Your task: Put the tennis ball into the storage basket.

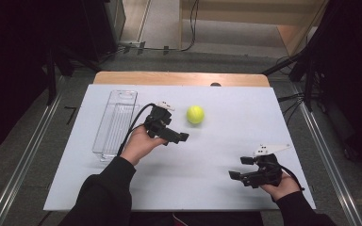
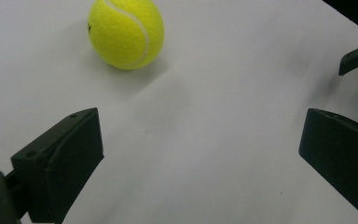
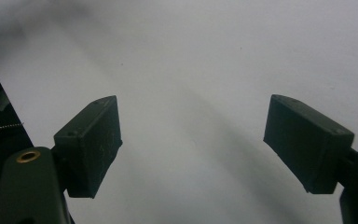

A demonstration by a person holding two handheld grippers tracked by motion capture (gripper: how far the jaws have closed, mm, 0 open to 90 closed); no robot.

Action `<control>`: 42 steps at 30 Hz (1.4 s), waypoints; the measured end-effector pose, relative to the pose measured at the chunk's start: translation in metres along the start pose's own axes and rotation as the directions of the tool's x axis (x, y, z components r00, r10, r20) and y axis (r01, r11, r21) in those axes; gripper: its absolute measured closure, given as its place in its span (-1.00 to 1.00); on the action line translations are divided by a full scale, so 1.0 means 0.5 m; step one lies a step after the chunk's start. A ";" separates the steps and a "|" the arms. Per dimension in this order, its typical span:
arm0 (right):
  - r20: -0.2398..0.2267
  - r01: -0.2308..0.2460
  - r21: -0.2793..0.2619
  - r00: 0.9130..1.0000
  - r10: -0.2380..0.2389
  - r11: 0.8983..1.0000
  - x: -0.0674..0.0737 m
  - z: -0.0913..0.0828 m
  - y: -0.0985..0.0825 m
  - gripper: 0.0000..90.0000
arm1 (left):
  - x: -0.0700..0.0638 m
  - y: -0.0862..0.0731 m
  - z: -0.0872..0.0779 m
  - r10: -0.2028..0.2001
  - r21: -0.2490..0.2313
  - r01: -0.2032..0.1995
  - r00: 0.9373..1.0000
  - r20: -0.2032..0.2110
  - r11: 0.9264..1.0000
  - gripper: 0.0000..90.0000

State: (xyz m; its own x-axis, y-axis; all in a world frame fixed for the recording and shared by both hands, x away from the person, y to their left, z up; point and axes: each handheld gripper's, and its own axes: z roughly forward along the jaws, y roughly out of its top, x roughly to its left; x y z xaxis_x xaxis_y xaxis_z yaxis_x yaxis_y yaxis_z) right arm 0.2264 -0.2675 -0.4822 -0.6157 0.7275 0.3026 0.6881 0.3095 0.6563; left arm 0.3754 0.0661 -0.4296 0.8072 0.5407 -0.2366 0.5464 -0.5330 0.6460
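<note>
1. Table: white top, wood edge at far side; dark room, grey floor.
2. Bin: clear, on table's left, nothing seen inside.
3. Ball: yellow, mid-table, near left gripper, jaws wide apart.
4. Right gripper: jaws apart, holding nothing.

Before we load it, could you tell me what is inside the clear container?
The clear container looks empty; its ribbed floor shows through. The left forearm hides none of it.

One tennis ball, one clear tray (two grippers)
</note>
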 end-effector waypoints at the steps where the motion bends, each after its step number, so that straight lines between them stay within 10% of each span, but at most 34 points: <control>1: 0.000 0.000 0.000 1.000 0.000 1.000 0.000 0.000 0.000 -0.62 | 0.002 0.003 0.001 -0.006 0.000 0.006 1.000 0.004 1.000 -1.00; 42: -0.005 0.005 0.005 1.000 -0.005 1.000 0.001 0.003 0.001 -0.62 | 0.048 0.135 0.057 -0.001 -0.007 0.000 0.999 -0.036 1.000 -1.00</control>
State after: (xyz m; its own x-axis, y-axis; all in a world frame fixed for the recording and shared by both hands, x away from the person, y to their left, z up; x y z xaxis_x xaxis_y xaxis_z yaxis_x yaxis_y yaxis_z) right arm 0.2270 -0.2664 -0.4827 -0.6212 0.7230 0.3023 0.6866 0.3162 0.6546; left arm 0.4377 0.0247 -0.4122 0.7983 0.5643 -0.2104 0.5451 -0.5283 0.6510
